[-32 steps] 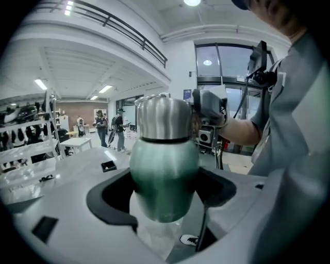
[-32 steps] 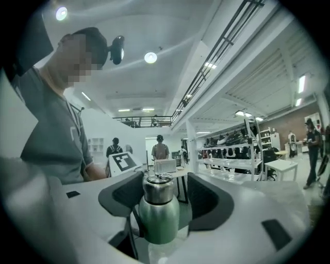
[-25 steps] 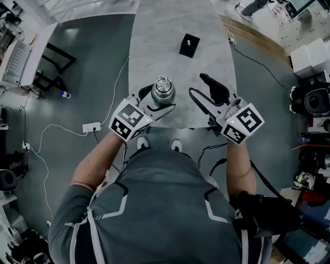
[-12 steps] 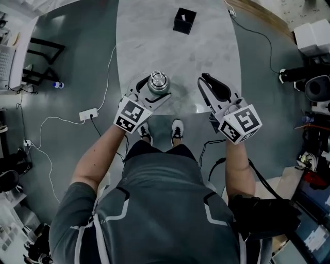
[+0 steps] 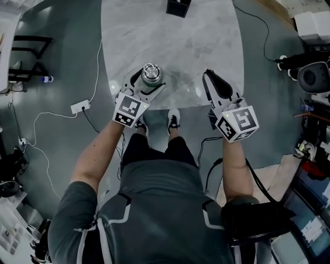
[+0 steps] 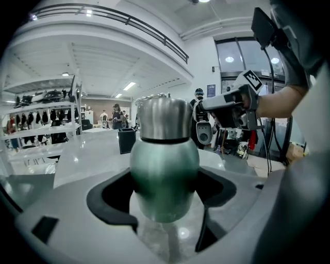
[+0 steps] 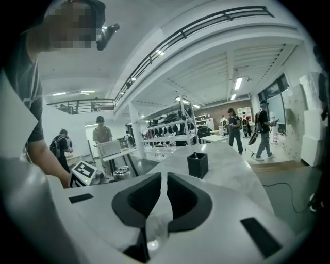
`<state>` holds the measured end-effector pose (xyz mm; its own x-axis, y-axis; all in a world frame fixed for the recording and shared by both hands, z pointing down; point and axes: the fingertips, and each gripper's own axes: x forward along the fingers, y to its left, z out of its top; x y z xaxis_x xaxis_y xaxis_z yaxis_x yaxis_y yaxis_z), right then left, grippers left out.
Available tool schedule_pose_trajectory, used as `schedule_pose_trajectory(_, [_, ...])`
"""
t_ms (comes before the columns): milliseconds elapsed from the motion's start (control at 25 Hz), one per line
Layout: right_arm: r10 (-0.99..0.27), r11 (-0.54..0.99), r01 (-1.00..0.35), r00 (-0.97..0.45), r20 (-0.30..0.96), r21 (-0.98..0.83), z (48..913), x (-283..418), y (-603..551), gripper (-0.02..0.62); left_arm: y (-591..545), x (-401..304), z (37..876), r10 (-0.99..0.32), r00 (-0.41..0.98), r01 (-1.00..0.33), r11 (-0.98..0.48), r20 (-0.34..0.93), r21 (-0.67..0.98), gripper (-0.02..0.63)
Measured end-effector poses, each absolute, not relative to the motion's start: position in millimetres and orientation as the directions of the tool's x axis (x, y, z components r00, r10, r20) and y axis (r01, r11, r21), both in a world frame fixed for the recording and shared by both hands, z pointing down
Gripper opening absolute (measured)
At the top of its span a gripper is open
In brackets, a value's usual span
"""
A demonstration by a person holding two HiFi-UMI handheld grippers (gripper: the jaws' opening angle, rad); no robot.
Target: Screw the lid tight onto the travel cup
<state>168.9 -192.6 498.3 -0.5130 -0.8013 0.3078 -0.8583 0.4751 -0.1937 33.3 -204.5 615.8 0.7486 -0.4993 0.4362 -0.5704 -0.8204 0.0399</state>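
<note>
left gripper (image 5: 150, 81): fingers (image 6: 111, 200) clamped on cup (image 6: 164, 167), upright, lid (image 6: 159, 119) on, at near edge of tabletop (image 5: 170, 46); whether the base touches it can't be told | right gripper (image 7: 164, 181): apart from cup, fingers just closing, nearly together, nothing between | far: black box (image 7: 197, 165) on tabletop

A pale marble table (image 5: 170, 46) stands on the grey floor, and a small black square holder (image 5: 178, 7) sits at its far end. On the floor left of the table lies a white power strip (image 5: 79, 107), its cable (image 5: 97, 69) running up along the table's edge; a small bottle (image 5: 46, 79) lies further left. Across the room are shelving racks (image 7: 170, 129), with two people (image 7: 234, 130) walking nearby.
</note>
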Motion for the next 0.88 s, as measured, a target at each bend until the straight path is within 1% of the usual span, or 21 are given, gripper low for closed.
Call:
schedule_pose_trajectory(240, [-0.819,0.424,-0.887,-0.462,0.340,-0.186,541,177,-199,0.040,-214,33,639,-0.533,0.727,-0.607,-0.794,0.433,0.042,0.370])
schedule_pose_trajectory(440, [-0.825,0.399,-0.895,-0.446,0.346,-0.201,569,181,-205,0.040,-224,30,665,-0.545,0.710,-0.626,-0.779,0.447,0.043,0.370])
schedule_pose_trajectory(880, [-0.819,0.401,-0.894,-0.448,0.359,-0.201,588,179,-203,0.040,-223,31,684,-0.545,0.705,-0.618,-0.786,0.453,0.018,0.370])
